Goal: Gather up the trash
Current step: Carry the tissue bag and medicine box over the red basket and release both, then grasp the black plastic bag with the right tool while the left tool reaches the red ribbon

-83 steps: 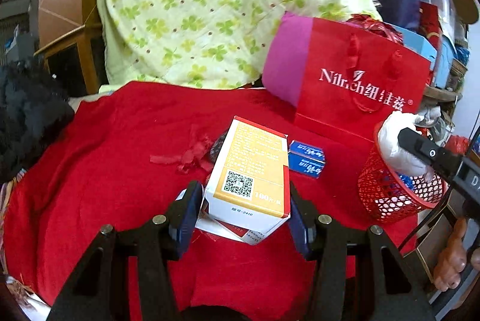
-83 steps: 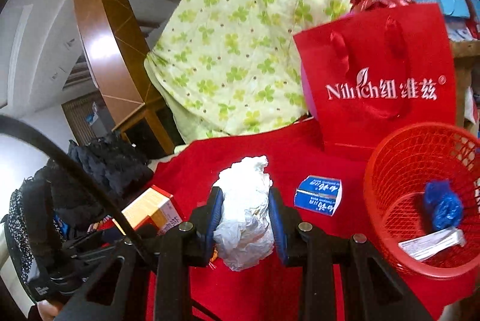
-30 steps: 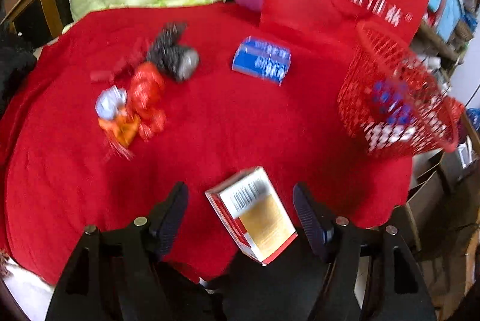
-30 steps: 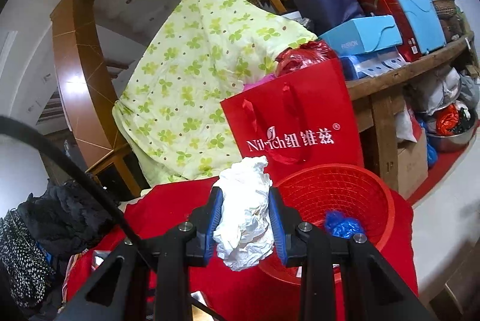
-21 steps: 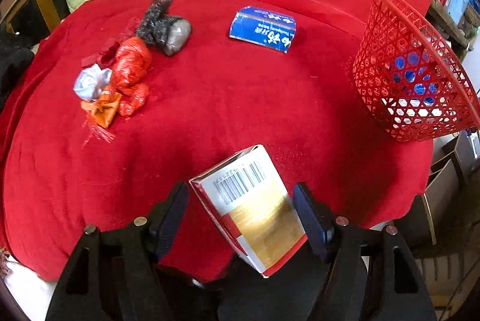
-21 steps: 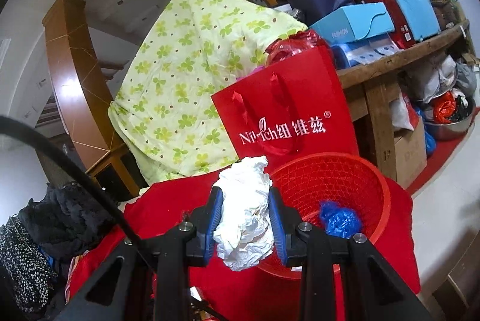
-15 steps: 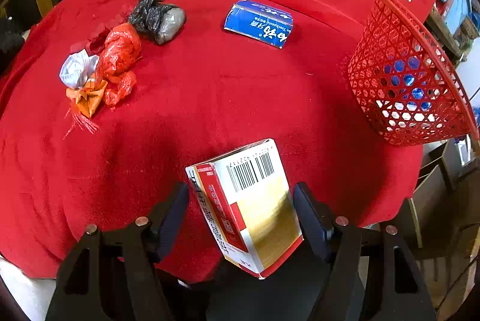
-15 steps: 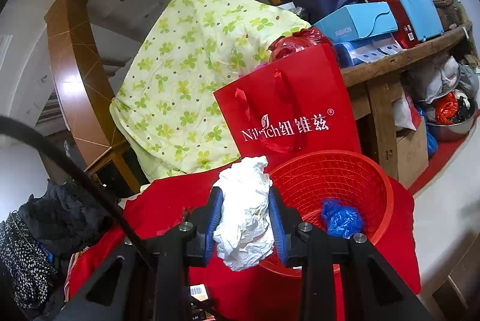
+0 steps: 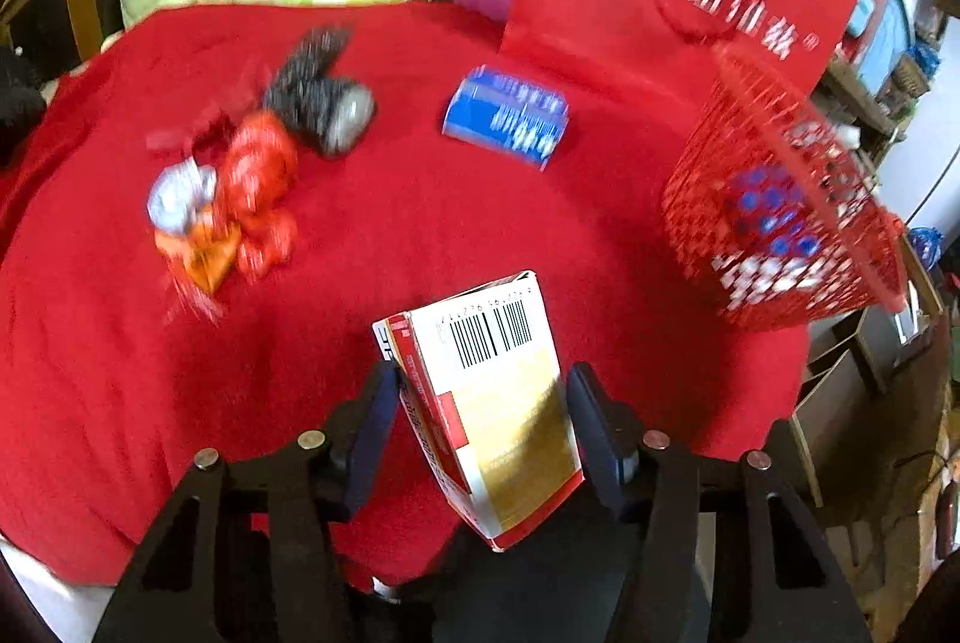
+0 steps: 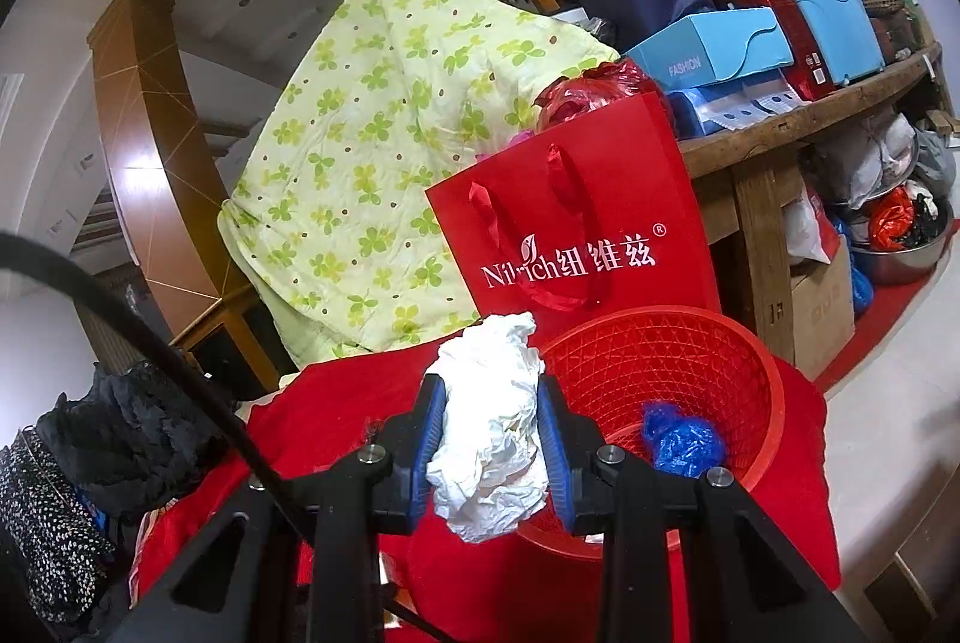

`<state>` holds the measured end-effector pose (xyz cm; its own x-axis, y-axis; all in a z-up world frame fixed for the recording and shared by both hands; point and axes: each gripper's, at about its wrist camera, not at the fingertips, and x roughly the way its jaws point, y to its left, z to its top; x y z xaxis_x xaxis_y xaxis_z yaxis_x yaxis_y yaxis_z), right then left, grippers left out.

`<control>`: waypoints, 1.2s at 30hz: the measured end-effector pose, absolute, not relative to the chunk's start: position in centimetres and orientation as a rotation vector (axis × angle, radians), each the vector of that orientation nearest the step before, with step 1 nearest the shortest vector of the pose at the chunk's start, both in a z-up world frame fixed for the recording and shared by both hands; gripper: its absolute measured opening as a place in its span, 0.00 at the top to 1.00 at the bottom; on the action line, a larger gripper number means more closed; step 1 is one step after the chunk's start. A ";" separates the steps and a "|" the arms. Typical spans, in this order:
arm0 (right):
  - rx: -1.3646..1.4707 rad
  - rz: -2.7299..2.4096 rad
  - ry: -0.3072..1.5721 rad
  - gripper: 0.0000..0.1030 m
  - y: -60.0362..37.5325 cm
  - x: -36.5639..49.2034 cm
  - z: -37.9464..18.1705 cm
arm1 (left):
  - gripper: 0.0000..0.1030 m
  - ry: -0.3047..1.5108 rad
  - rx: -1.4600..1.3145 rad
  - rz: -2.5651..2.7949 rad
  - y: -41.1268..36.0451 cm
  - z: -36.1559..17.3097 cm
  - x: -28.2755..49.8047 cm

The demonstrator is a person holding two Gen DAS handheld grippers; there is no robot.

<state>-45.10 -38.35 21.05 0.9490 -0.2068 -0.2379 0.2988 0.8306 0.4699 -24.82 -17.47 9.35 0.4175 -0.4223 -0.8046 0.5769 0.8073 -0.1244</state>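
Crumpled paper (image 10: 489,427) is clamped in the right gripper (image 10: 491,430) beside the red basket (image 10: 744,373), awaiting release over it. Left gripper (image 9: 480,418), jaws just closing, brackets a tilted carton (image 9: 486,403); firm contact unconfirmed.

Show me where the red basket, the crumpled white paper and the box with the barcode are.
red basket (image 10: 708,343), right wrist view, on its far inner wall.
crumpled white paper (image 10: 492,421), right wrist view, on its middle.
box with the barcode (image 9: 498,391), left wrist view, on its top face.
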 end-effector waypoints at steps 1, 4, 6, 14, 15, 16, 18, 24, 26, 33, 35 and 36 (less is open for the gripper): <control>0.528 -0.272 0.181 0.68 -38.5 -45.1 21.1 | 0.42 0.929 0.183 -0.638 -17.6 10.3 -25.0; 0.536 -0.292 0.181 0.68 -39.1 -45.2 20.9 | 0.42 0.861 0.179 -0.688 -18.1 13.4 -25.7; 0.549 -0.309 0.181 0.68 -40.0 -45.3 20.6 | 0.42 0.815 0.182 -0.732 -19.0 15.7 -26.3; 0.649 -0.355 0.208 0.66 -44.5 -45.3 18.9 | 0.42 0.689 0.186 -0.947 -25.9 22.2 -27.9; 0.666 -0.356 0.215 0.66 -45.1 -45.2 18.6 | 0.41 0.688 0.186 -0.972 -26.8 22.5 -27.9; 0.680 -0.356 0.220 0.66 -45.5 -45.2 18.4 | 0.39 0.685 0.189 -0.999 -27.8 22.6 -28.0; 0.724 -0.344 0.237 0.65 -46.7 -45.0 17.5 | 0.39 0.685 0.202 -1.014 -30.1 22.4 -27.8; 0.792 -0.339 0.243 0.34 -48.5 -45.3 15.8 | 0.35 0.715 0.226 -0.979 -32.5 21.0 -26.9; 0.780 -0.349 0.235 0.34 -48.4 -45.6 15.8 | 0.35 0.723 0.210 -0.970 -31.3 20.6 -26.6; 0.744 -0.313 0.210 0.34 -46.3 -46.1 17.2 | 0.30 0.738 0.224 -0.861 -24.7 18.4 -25.8; 0.719 -0.287 0.211 0.34 -45.0 -45.7 18.0 | 0.30 0.751 0.216 -0.813 -21.3 17.5 -25.4; 0.708 -0.272 0.213 0.34 -44.4 -45.4 18.4 | 0.30 0.752 0.210 -0.790 -19.7 17.2 -25.2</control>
<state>-45.43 -44.41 18.40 0.9434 -0.1733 -0.2828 0.3163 0.7268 0.6097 -25.19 -19.69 17.17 0.4643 -0.5659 -0.6814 0.7081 0.6992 -0.0982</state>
